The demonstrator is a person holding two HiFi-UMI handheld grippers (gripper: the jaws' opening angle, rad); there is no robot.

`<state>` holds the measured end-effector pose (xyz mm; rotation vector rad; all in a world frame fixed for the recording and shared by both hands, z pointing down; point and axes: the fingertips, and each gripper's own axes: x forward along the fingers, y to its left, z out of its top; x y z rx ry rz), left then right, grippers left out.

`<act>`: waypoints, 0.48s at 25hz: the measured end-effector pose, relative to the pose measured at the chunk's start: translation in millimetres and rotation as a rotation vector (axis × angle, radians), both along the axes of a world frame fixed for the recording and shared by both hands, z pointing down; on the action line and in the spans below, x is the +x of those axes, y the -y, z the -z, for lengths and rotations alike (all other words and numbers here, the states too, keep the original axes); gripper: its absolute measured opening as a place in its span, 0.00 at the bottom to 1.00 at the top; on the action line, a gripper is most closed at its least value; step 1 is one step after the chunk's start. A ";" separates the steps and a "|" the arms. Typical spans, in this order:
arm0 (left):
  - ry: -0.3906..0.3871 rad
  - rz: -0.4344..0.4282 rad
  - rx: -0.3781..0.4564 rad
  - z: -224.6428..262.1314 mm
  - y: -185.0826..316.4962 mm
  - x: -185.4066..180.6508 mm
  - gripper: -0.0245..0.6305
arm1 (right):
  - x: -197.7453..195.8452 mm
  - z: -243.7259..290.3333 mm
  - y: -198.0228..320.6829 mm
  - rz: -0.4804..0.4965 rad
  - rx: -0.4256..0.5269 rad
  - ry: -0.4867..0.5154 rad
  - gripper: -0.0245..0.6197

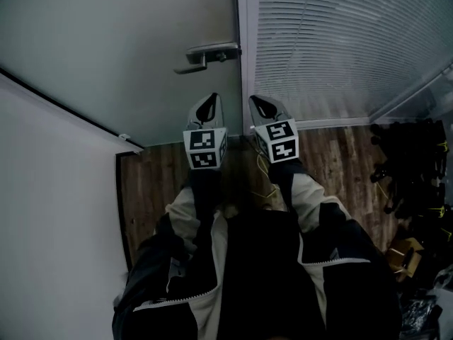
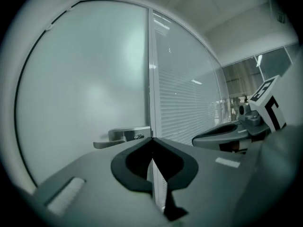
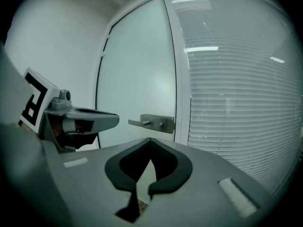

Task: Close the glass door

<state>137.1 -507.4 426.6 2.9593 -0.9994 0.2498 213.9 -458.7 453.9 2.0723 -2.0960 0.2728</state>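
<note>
The frosted glass door (image 1: pixel 120 41) stands flush against its white frame (image 1: pixel 245 48), and its metal lever handle (image 1: pixel 205 55) points left. Both grippers are held side by side in front of it, apart from the glass. My left gripper (image 1: pixel 207 108) is below the handle, shut with nothing in it. My right gripper (image 1: pixel 265 108) is in front of the frame's foot, also shut and empty. The left gripper view shows the closed left gripper (image 2: pixel 152 141) just below the handle (image 2: pixel 123 137). The right gripper view shows the closed right gripper (image 3: pixel 150 141) with the handle (image 3: pixel 154 123) ahead and the left gripper (image 3: pixel 80 122) beside it.
A glass wall with white blinds (image 1: pixel 347 41) adjoins the door on the right. A white wall (image 1: pixel 49 211) runs along the left. Dark equipment (image 1: pixel 414 168) and a cardboard box (image 1: pixel 403 253) sit on the wooden floor (image 1: pixel 152 183) at right.
</note>
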 end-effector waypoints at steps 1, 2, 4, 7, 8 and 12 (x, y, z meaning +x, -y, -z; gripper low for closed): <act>0.009 0.002 0.010 0.7 -2.0 -0.9 0.04 | -4.1 1.4 0.6 0.002 0.004 -0.002 0.04; 0.016 0.008 0.014 0.4 -3.2 -3.1 0.04 | -8.2 2.4 0.6 0.004 0.008 -0.004 0.04; 0.024 0.023 0.015 -0.9 -4.4 -9.3 0.04 | -15.0 4.1 -0.4 0.007 0.014 -0.005 0.04; 0.026 0.032 0.020 -1.2 -6.8 -15.5 0.04 | -18.6 7.0 -3.9 -0.001 0.018 0.001 0.04; 0.028 0.032 0.015 -3.0 -7.5 -16.6 0.04 | -18.1 7.3 -5.2 -0.005 0.018 0.001 0.04; 0.037 0.029 -0.015 -11.6 -9.3 -17.1 0.04 | -15.0 7.9 -9.0 -0.017 0.019 -0.002 0.04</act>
